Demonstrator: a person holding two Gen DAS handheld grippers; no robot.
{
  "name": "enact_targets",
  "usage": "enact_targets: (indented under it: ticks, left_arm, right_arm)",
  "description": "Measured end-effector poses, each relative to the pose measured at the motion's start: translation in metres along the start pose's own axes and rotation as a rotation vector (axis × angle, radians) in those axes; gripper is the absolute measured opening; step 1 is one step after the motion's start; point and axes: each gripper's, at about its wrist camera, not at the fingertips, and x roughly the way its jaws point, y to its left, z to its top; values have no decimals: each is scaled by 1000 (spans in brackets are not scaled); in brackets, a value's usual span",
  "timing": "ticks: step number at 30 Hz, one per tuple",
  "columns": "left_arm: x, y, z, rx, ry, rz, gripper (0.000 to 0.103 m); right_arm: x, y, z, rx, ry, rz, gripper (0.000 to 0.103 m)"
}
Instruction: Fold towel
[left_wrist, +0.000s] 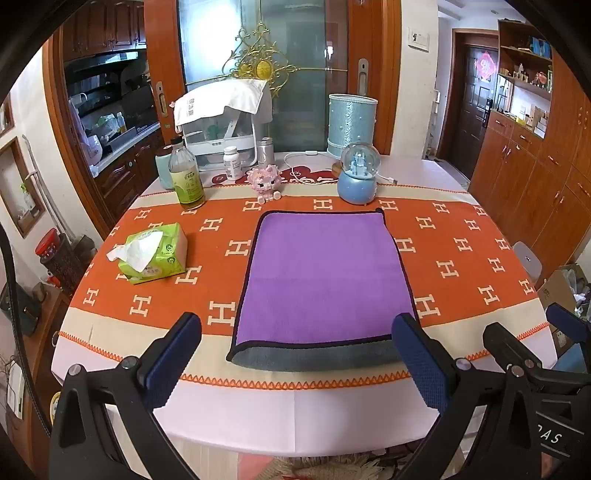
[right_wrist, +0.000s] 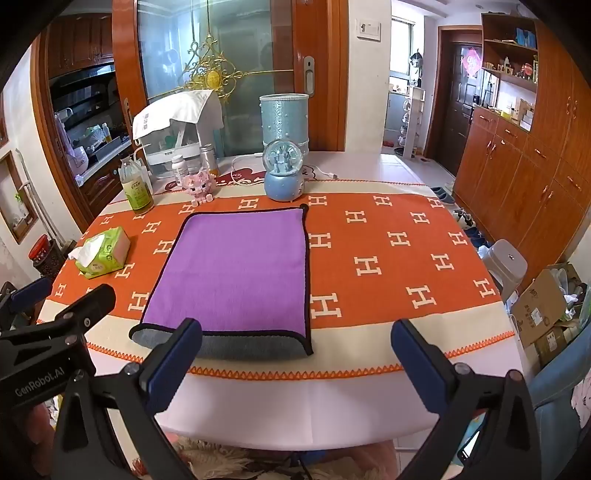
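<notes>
- Bench (left_wrist: 461, 206): covered in an orange cloth with H marks. Clutter sits along the far edge and left side, so the middle is free for your work.
- Towel (left_wrist: 321, 273): purple, dark-edged, lying flat mid-bench, long side running away from you. A grey strip shows along its near edge, so it looks already folded once, with the lower layer peeking out. My read: another fold remains.
- Left claw (left_wrist: 295, 347): wide open, gripping nothing, hanging above the bench's near edge. Its fingers straddle the towel's near edge, lined up to take it.
- Right claw (right_wrist: 295, 350): also spread open and empty, at much the same height, near the towel's near right corner (right_wrist: 308, 349). Both sit side by side, likely so you can lift the near edge evenly.
- Tissue pack (left_wrist: 155, 256): green, left of the towel, apart from it.
- Snow globe (left_wrist: 359, 177): just beyond the towel's far right corner; mind it if you carry the fold forward.
</notes>
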Motion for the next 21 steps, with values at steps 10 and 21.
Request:
enact_targets:
  ticks: [10, 21]
  left_arm:
    - [0, 0, 0, -2, 10, -2, 102]
    - [0, 0, 0, -1, 15, -1, 102]
  right_arm:
    - [2, 1, -1, -2, 6, -3, 102]
    - [5, -1, -4, 2, 11, 2, 102]
